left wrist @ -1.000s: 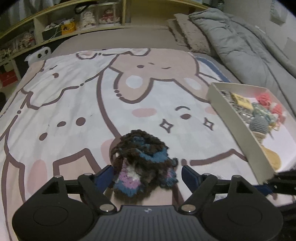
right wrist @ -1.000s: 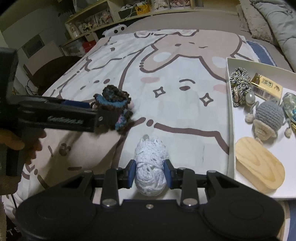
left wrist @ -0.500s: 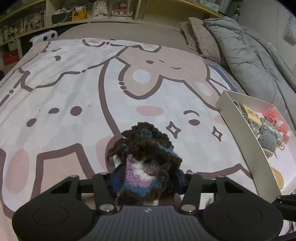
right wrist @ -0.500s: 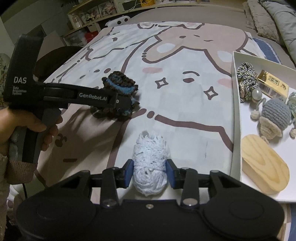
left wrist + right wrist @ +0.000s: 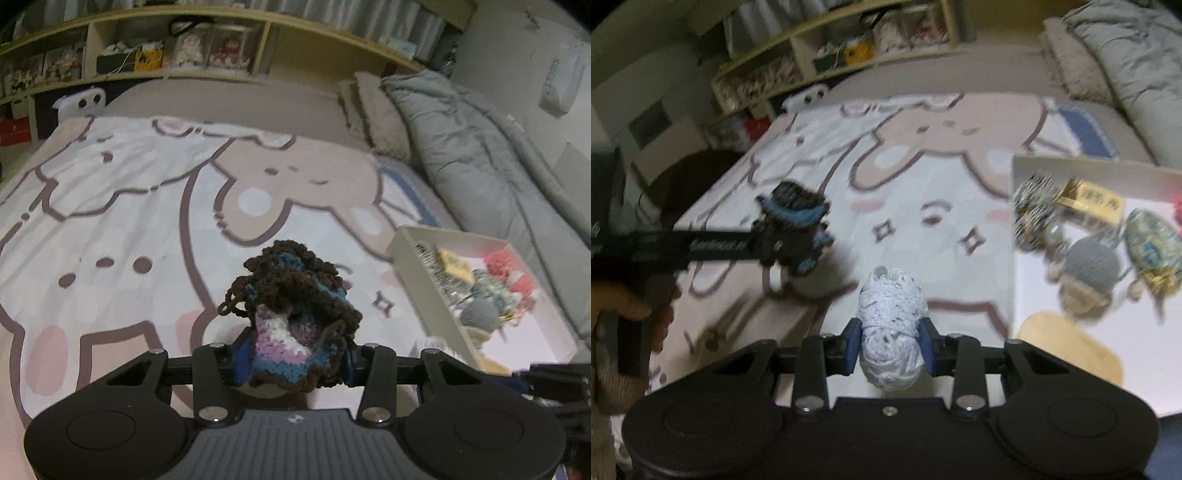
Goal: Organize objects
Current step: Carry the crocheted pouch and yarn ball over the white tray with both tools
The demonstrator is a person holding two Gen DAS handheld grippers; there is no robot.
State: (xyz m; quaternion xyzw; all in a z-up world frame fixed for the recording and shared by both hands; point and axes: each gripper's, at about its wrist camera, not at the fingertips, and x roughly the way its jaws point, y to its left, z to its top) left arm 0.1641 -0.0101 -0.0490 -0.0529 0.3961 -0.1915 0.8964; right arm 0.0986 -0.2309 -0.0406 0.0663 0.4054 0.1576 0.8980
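My left gripper (image 5: 293, 363) is shut on a brown, blue and purple crocheted piece (image 5: 291, 317) and holds it above the bed cover; it also shows in the right wrist view (image 5: 794, 229) at the left. My right gripper (image 5: 889, 350) is shut on a white lace bundle (image 5: 890, 328), held above the cover. A white tray (image 5: 417, 273) lies to the right, also seen in the right wrist view (image 5: 1145, 362), holding a grey knitted toy (image 5: 1089, 269), a wooden oval (image 5: 1075, 350), a yellow box (image 5: 1093, 201) and several other trinkets.
The bed cover (image 5: 147, 206) has a cartoon rabbit print. A grey duvet (image 5: 480, 147) and a pillow (image 5: 380, 118) lie at the far right. Shelves (image 5: 147, 55) with toys run behind the bed. A hand (image 5: 631, 306) holds the left gripper's handle.
My left gripper closed on the crocheted piece and lifted it off the cover. My right gripper rose too, still holding the lace bundle.
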